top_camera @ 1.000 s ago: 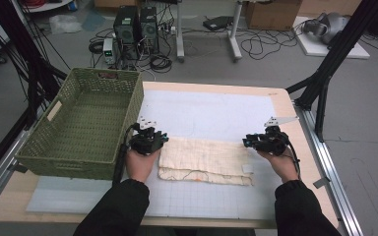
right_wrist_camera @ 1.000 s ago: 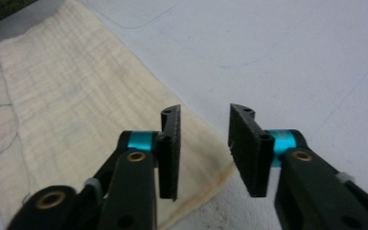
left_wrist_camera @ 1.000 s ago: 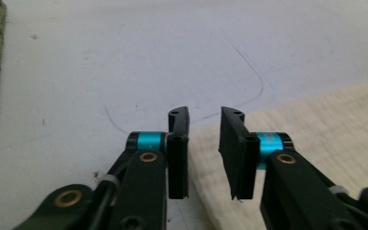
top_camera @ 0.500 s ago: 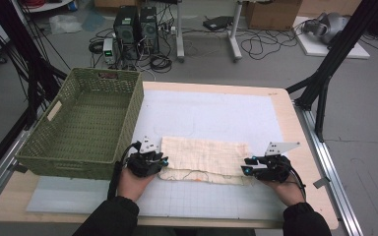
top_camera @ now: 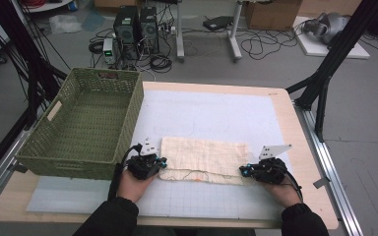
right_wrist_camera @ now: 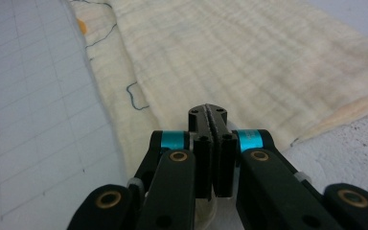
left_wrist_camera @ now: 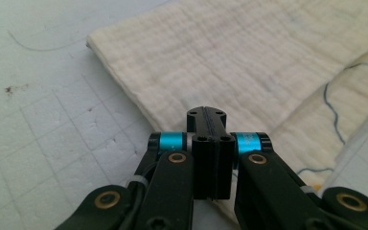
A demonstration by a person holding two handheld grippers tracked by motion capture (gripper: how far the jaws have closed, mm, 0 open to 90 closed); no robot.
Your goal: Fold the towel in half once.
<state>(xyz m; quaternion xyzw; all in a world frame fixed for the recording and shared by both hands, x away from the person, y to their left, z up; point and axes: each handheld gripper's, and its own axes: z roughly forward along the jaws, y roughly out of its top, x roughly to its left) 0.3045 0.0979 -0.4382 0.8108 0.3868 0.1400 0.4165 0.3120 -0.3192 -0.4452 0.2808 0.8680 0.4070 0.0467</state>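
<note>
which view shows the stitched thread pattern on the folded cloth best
The left gripper view: the cloth lies close up there, with a blue stitched line and an orange spot plain on its lower layer. The right gripper view shows a shorter run of blue stitching. In the high view the whole cloth shows, its stitching only faint.

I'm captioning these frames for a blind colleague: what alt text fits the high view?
A person's two grippers, left gripper and right gripper, have just closed at opposite ends of a folded cream cloth on a white mat; a green woven basket sits at the left.
</note>
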